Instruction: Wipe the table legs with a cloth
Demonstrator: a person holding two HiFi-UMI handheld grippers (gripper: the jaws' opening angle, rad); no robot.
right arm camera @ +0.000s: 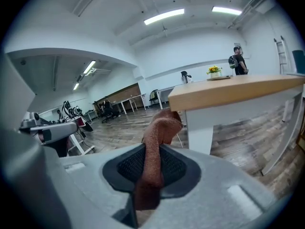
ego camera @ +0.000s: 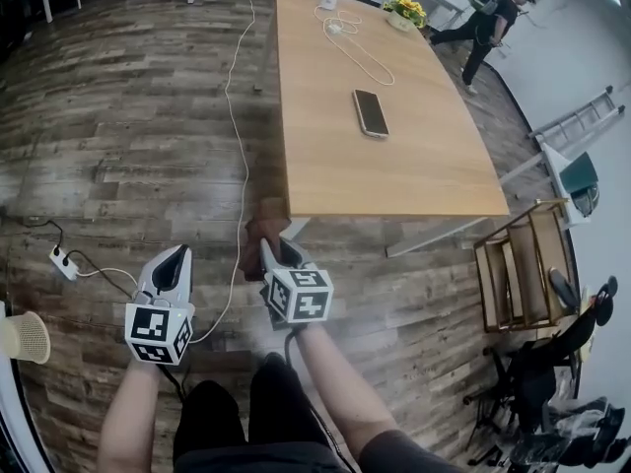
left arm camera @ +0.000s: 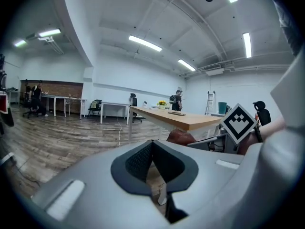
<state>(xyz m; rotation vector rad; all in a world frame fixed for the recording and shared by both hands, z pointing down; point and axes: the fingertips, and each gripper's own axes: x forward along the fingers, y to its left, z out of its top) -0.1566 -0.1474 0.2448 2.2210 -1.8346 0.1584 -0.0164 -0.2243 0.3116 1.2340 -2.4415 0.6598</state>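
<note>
A brown cloth is pinched in my right gripper, its free end standing up close to the white near leg of the wooden table. In the head view the cloth lies just below the table's near left corner, ahead of the right gripper. My left gripper hovers to the left over the floor, shut and empty; in its own view the left gripper's pads meet with nothing between them, and the cloth shows beyond.
A phone, white cable and flowers lie on the tabletop. A power strip and a long cord lie on the floor at left. A wooden shelf and chairs stand at right. A person walks at the far end.
</note>
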